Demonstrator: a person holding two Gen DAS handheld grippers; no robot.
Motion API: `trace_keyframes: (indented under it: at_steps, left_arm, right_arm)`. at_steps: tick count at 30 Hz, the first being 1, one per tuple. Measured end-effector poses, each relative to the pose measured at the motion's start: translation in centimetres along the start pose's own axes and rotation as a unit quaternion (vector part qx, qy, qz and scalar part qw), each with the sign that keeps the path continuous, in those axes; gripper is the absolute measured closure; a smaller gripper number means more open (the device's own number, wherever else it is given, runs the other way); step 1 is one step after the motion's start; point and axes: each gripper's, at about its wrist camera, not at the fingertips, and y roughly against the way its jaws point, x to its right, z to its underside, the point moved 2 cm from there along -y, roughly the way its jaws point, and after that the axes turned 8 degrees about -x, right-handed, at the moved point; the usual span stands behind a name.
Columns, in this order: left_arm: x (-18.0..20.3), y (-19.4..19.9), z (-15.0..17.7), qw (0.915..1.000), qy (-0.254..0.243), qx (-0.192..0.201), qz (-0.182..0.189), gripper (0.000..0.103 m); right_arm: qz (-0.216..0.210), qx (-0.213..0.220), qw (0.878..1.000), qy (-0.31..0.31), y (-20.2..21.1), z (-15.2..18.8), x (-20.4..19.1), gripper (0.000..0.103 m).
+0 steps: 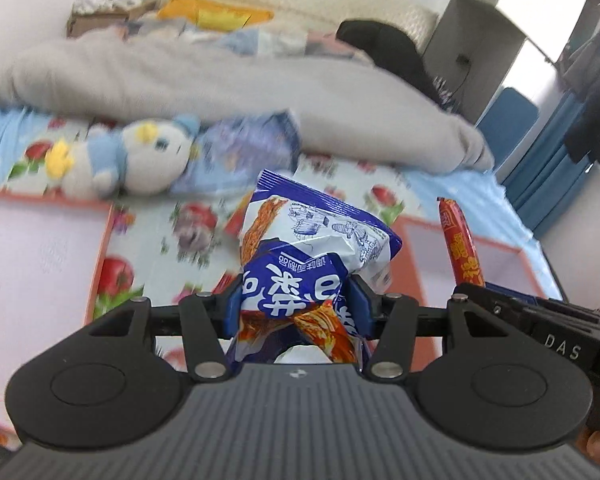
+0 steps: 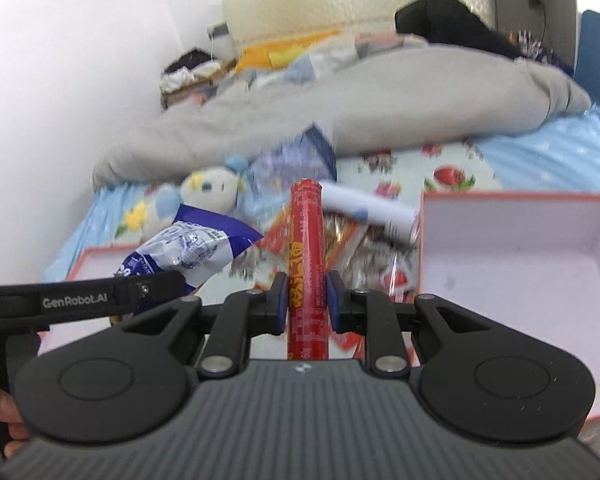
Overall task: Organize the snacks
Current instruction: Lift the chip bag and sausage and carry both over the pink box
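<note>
Above the flowered bedsheet (image 1: 148, 236), the left gripper (image 1: 294, 300) is clamped on a crumpled blue-and-white snack bag (image 1: 316, 248), its blue pads pressed into the bag's lower half while the top flares free toward twelve o'clock. At its three o'clock the right gripper (image 2: 307, 300) squeezes a red sausage stick (image 2: 306, 248) between close-set pads, the stick standing nearly upright and poking out well past the fingertips. The two tools sit just beside each other, the bag's corner near the other tool's side but apart from the stick.

Below them, two shallow white boxes with orange rims flank the space: one (image 1: 40, 264) at nine o'clock, the other (image 2: 520, 264) at three. Both show bare floors. Between their inner edges lies a loose heap of snack packets (image 2: 352, 248) with a white tube (image 2: 372, 210) tilted across it.

Toward twelve o'clock a plush toy (image 1: 140, 156) and a blue pouch (image 1: 252, 148) lie against the grey duvet (image 1: 220, 80), which closes off the far side of the bed.
</note>
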Motion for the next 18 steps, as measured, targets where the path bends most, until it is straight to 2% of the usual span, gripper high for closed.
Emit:
trace_keyframes:
  at_steps: [11, 18]
  left_arm:
    - [7.1, 1.8, -5.4, 0.997, -0.043, 0.046, 0.046, 0.044]
    - [12.2, 0.6, -6.8, 0.9933, -0.072, 0.046, 0.077, 0.044]
  right_arm:
    - [0.022, 0.071, 0.997, -0.003, 4.0, -4.4, 2.9, 0.08]
    - [0.041, 0.093, 0.995, -0.014, 5.4, -5.5, 5.9, 0.08]
